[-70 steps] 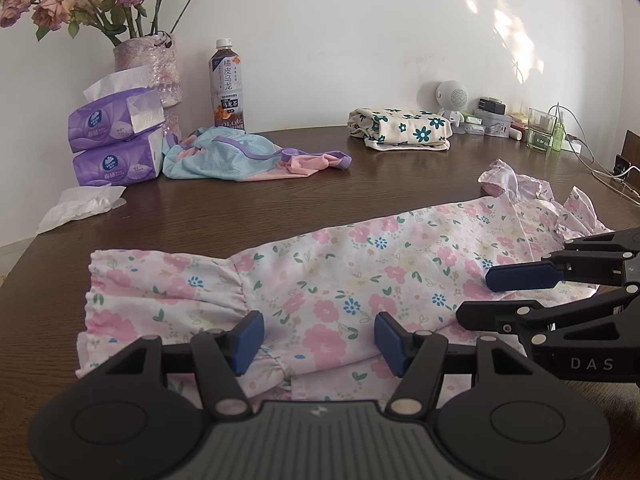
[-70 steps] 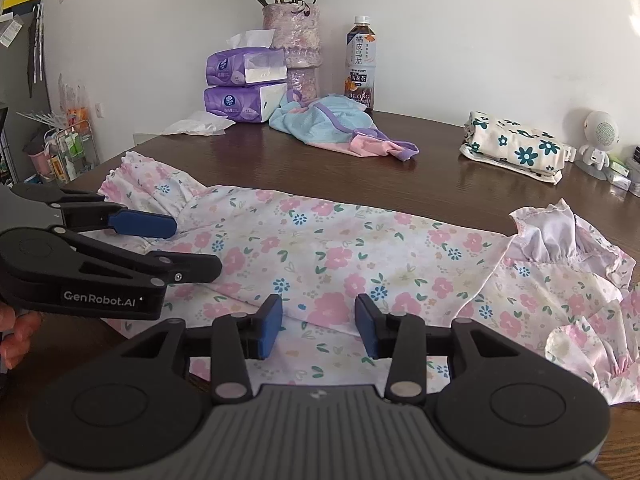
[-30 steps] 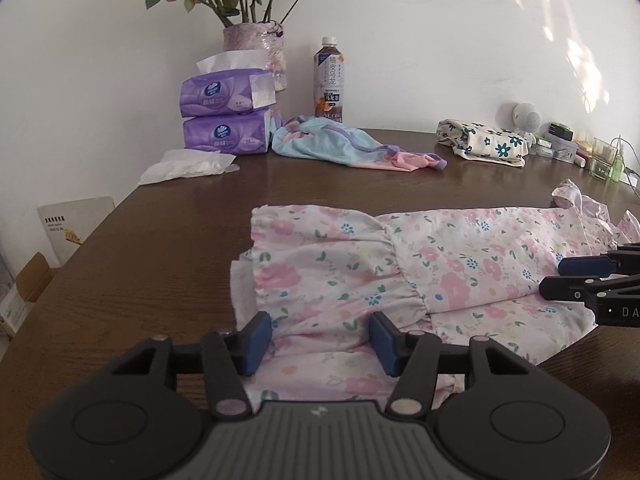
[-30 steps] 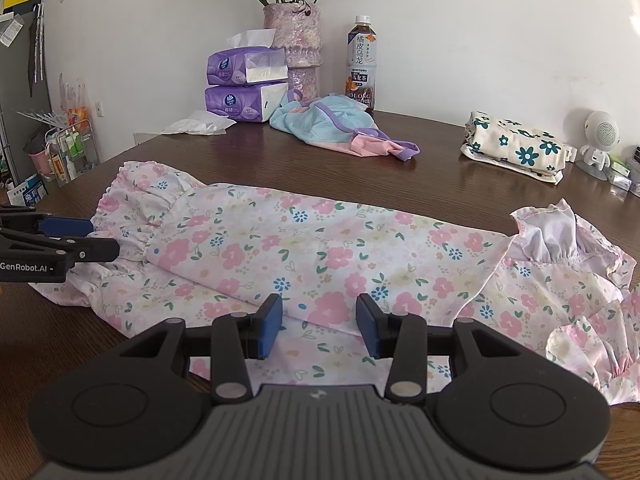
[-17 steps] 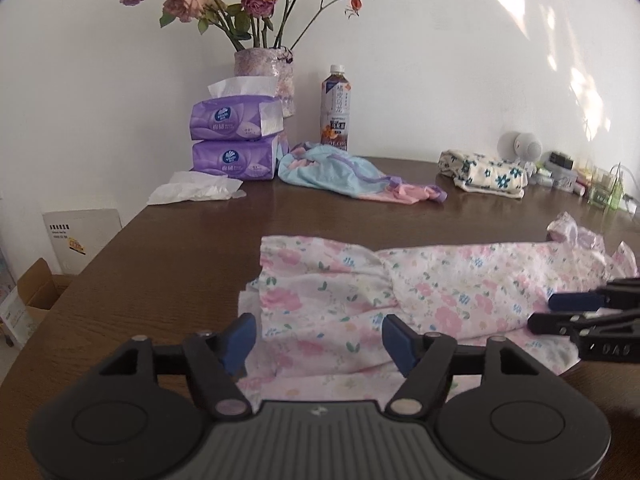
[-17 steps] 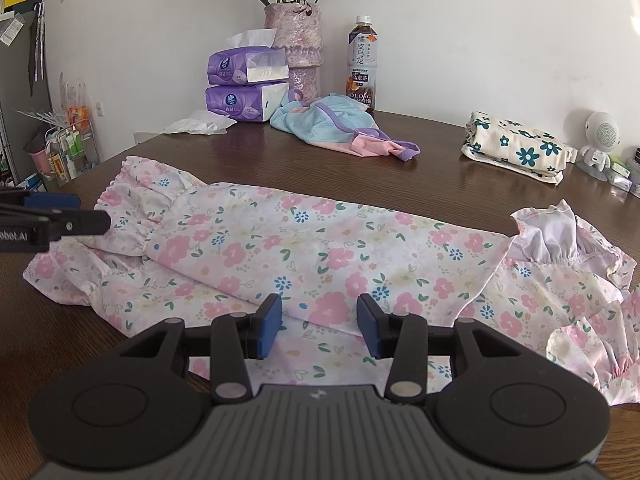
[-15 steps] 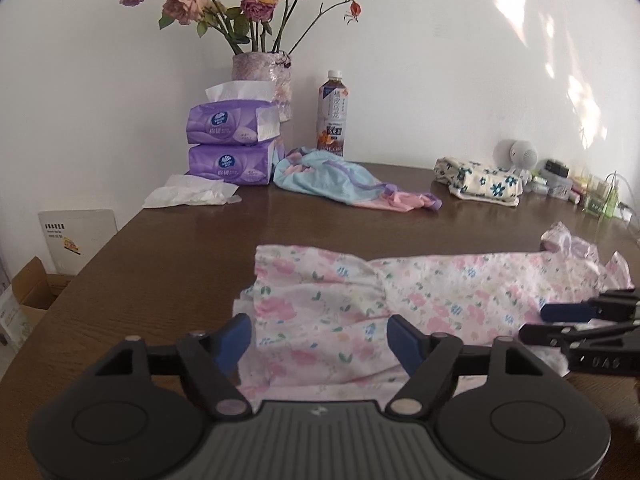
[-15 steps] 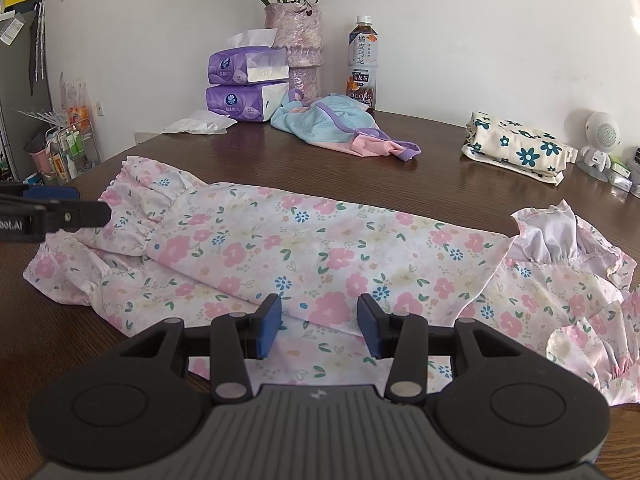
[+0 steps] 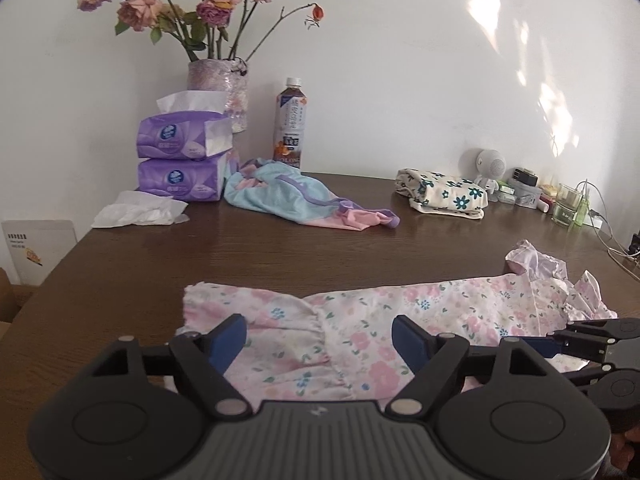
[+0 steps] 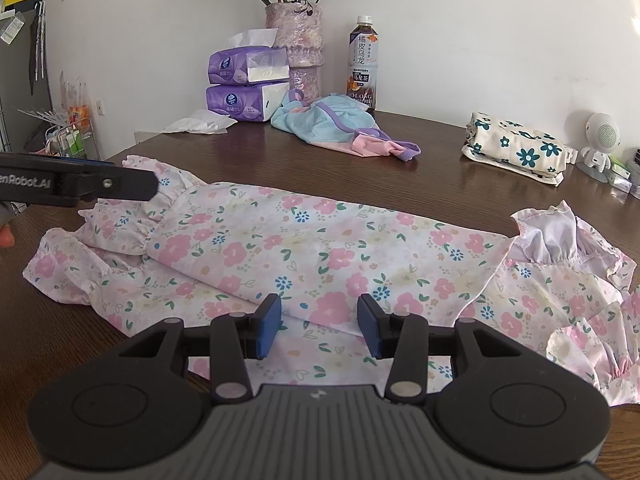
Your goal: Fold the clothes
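Bench (image 9: 256,248) of dark brown wood fills both views, with a white wall behind it. A pink floral dress (image 10: 320,252) lies flat along its near part, folded lengthwise, its ruffled hem toward the left and its frilled neckline (image 10: 560,240) bunched at the right end. The left gripper (image 9: 318,338) hangs above the hem end with its blue-padded fingers (image 9: 226,336) spread wide and nothing between them. The right gripper (image 10: 318,326) sits low over the near edge of the dress at its middle, its fingers (image 10: 268,326) also parted and holding no cloth; whether they touch the fabric cannot be told. At the far side of the bench lie a crumpled blue and pink garment (image 9: 296,200) and, well to its right, a folded cream cloth with dark blue flowers (image 9: 444,196). Two purple tissue packs (image 9: 182,160) are stacked at the back left, with loose tissues (image 9: 138,214) in front of them. A vase of dried roses (image 9: 218,80) stands behind the packs, and a tea bottle (image 9: 290,124) just right of it. A small white round-headed gadget (image 10: 600,140) stands near the right corner.
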